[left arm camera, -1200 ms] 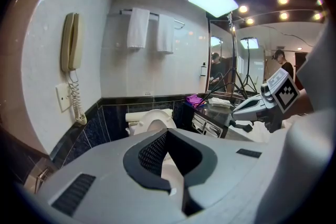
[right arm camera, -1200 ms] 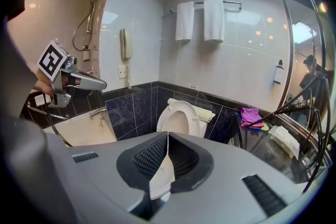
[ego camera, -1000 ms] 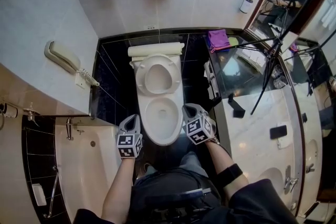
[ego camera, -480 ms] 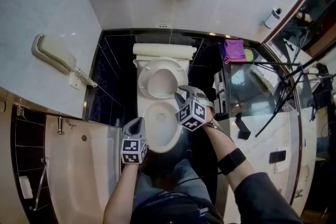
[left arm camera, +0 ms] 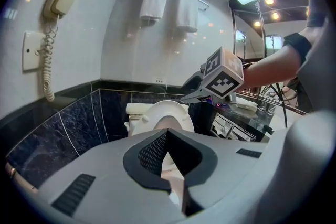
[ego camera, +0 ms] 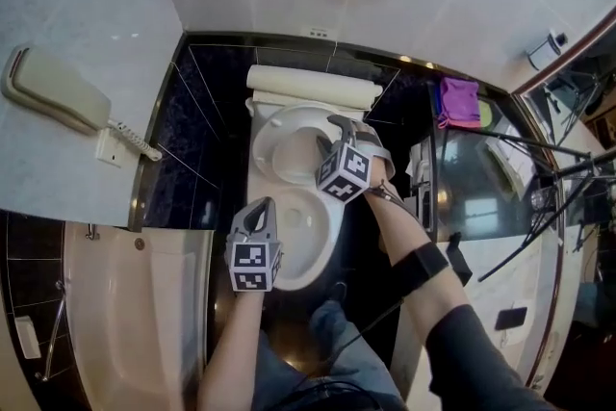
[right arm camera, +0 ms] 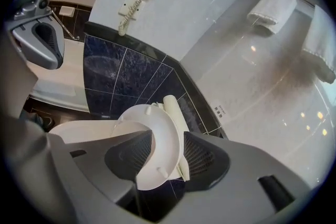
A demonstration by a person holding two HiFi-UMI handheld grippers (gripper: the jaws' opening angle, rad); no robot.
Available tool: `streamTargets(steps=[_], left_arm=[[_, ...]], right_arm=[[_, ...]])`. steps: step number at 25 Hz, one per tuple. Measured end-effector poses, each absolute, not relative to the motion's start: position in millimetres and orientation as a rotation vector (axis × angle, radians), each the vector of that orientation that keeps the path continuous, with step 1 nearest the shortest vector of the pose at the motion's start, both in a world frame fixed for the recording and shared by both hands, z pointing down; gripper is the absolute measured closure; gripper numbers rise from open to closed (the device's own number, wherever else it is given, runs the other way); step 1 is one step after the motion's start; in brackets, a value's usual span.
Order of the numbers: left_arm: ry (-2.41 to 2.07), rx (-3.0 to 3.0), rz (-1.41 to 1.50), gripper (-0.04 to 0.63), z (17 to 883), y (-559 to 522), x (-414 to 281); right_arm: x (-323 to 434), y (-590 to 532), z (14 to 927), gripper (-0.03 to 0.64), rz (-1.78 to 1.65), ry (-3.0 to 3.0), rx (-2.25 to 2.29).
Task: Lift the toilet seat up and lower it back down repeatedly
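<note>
The toilet bowl (ego camera: pixel 300 231) stands in the middle of the head view, open, with its white rim bare. The seat (ego camera: pixel 269 125) is up, just above the bowl in that frame. It leans back near the cream lid (ego camera: pixel 313 87) at the dark tiled wall.

My right gripper (ego camera: pixel 325 135) is at the right side of the raised seat. Its fingers (right arm camera: pixel 202 157) have just been opening and now stand wide. In the right gripper view the seat rim (right arm camera: pixel 157 139) passes between them, but I see no pad pressing on it, so I hold nothing. My left gripper (ego camera: pixel 262 204) is at the left edge of the bowl, lower left of the centre. Its fingertips (left arm camera: pixel 157 149) are together at the front and they grip nothing.

I judge that the step in hand is to take the seat and bring it down. To do it well, I should close the right fingers on the rim only, not on the lid behind it. Then I should pull the seat forward and follow its arc around the hinge, slowly, without letting it fall. The left gripper should stay off the bowl rim, otherwise the seat can pinch it.
</note>
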State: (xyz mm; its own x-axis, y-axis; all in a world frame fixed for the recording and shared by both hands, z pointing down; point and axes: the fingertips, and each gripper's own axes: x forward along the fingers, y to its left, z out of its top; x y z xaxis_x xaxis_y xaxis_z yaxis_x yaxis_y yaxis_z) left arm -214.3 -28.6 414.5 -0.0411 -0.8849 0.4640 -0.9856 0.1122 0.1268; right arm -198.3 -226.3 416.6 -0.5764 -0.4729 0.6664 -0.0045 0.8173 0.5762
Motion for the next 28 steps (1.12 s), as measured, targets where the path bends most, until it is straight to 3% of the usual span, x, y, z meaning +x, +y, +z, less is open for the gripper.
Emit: streamTargets(steps=[11,16,28], left_arm=[[-1.984,1.769,0.294,0.595,464.9,-67.6,-228.4],[-1.968,1.781,0.293,0.595,475.4,-74.5,-221.2],[-1.898,1.724,0.350,0.595,511.0,-57.1,-209.3]], right_arm=[[-237.5,-287.1,470.6,0.405,-0.819,-2.022,0.357],[-244.7,-294.3,491.0,0.497,-0.854,-1.973,0.312],[-240.6,-276.9,484.9,0.497,-0.897,-1.958,0.290]])
